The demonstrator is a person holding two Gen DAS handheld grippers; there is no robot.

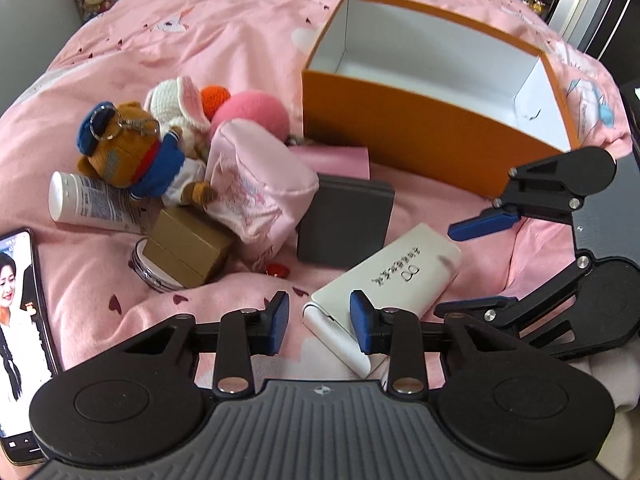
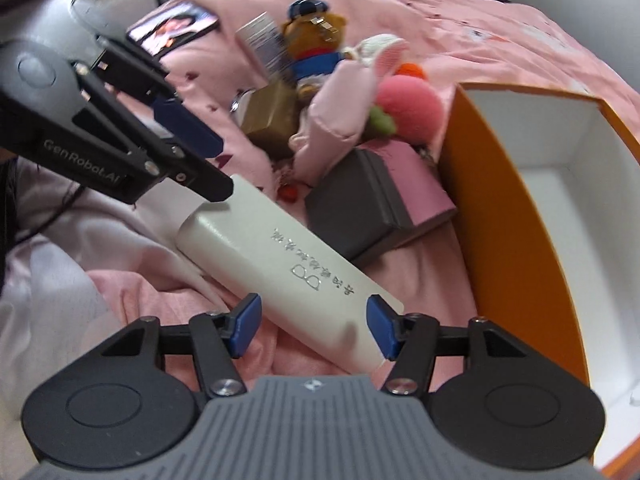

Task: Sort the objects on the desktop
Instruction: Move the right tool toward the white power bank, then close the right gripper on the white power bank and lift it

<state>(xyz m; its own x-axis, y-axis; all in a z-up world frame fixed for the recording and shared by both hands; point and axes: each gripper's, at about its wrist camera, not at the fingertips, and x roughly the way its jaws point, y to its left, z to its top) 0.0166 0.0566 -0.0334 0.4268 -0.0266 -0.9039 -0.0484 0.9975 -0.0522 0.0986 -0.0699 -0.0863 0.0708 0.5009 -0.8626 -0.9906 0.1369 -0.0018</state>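
A white glasses case (image 1: 380, 284) lies on the pink bedspread, also in the right wrist view (image 2: 288, 268). My left gripper (image 1: 320, 322) is open, its jaws on either side of the case's near end. My right gripper (image 2: 312, 326) is open, its jaws straddling the case's other end; it shows at the right of the left wrist view (image 1: 472, 264). An open orange box (image 1: 432, 128) with a white inside stands beyond, also in the right wrist view (image 2: 512, 200). I cannot tell whether any pad touches the case.
A pile sits left of the box: a grey box (image 1: 344, 220), pink pouch (image 1: 256, 188), bear plush (image 1: 132, 152), rabbit plush (image 1: 180, 100), pink ball (image 1: 250, 114), brown box (image 1: 188, 248), white tube (image 1: 92, 204), clear jar (image 1: 148, 272). A lit phone (image 1: 20, 336) lies far left.
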